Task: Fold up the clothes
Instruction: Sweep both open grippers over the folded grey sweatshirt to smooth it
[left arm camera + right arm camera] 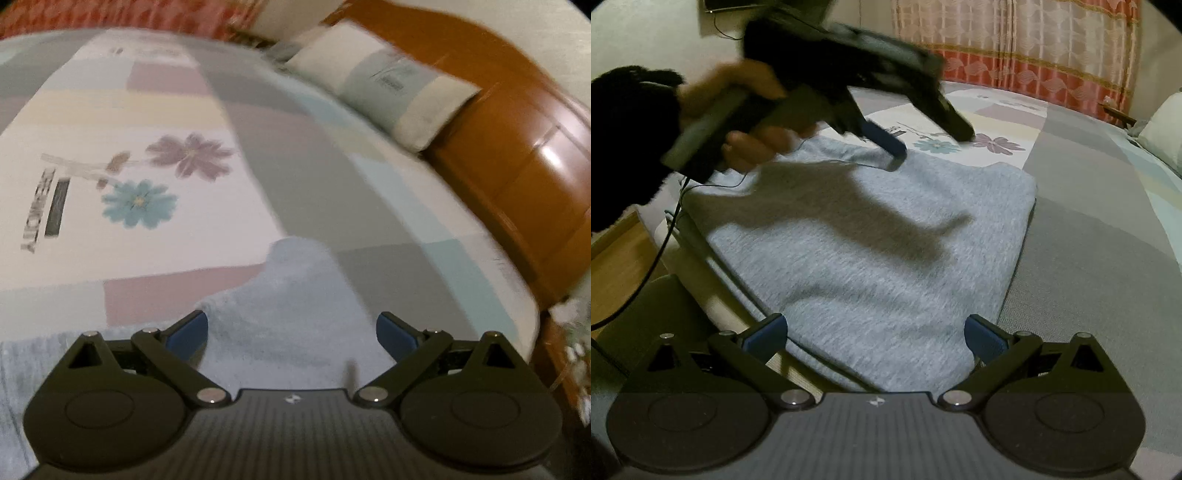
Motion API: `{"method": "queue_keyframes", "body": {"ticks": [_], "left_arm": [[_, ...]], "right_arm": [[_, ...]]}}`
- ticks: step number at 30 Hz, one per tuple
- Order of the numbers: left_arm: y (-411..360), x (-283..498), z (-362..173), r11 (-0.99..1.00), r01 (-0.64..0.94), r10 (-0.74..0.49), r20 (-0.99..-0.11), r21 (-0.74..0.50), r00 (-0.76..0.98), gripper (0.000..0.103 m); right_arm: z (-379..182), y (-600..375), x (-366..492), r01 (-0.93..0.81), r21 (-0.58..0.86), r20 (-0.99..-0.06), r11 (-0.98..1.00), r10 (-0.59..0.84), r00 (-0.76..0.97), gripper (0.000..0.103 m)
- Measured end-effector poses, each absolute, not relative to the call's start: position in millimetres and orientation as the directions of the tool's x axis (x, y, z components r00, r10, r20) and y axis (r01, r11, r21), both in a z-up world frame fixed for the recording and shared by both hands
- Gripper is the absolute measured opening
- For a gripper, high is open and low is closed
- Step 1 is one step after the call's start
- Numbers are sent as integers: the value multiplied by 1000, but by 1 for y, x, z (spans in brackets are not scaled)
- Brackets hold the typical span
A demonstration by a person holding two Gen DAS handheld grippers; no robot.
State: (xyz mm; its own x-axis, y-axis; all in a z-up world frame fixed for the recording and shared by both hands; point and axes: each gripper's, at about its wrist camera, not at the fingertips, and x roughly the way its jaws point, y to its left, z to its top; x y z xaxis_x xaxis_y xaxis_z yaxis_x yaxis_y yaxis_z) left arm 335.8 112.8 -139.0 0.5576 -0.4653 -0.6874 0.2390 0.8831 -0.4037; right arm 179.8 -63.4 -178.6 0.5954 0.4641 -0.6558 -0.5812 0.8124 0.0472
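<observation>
A folded grey sweatshirt (871,258) lies flat on the bed (1089,258), near its edge beside the wooden floor. The right tongs (875,336) hover spread wide over its near end, gripping nothing. The left tongs (291,332), also spread wide and empty, hang above its far end.

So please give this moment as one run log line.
left gripper: open, above garment | right gripper: open, empty | grey garment: folded, flat on bed
</observation>
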Motion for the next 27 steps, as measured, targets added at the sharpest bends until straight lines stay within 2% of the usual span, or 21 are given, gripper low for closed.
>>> {"method": "queue_keyframes", "body": {"ticks": [5, 10, 19, 25, 27], "left_arm": [[146, 326, -116, 913, 140, -378, -668, -383, 641, 94], [166, 294, -115, 931, 113, -335, -689, -347, 643, 98], [203, 237, -113, 958, 66, -255, -722, -280, 644, 97], [179, 205, -114, 970, 151, -242, -719, -189, 651, 99], [179, 203, -129, 980, 106, -198, -770, -168, 606, 98]], "right_arm": [[-179, -63, 178, -576, 47, -652, 816, 462, 601, 103], [-181, -63, 177, -571, 46, -645, 819, 461, 610, 103], [-181, -60, 176, -557, 31, -642, 830, 443, 625, 103], [-181, -58, 175, -539, 21, -643, 842, 424, 638, 103], [-181, -57, 175, -534, 19, -645, 846, 418, 639, 103]]}}
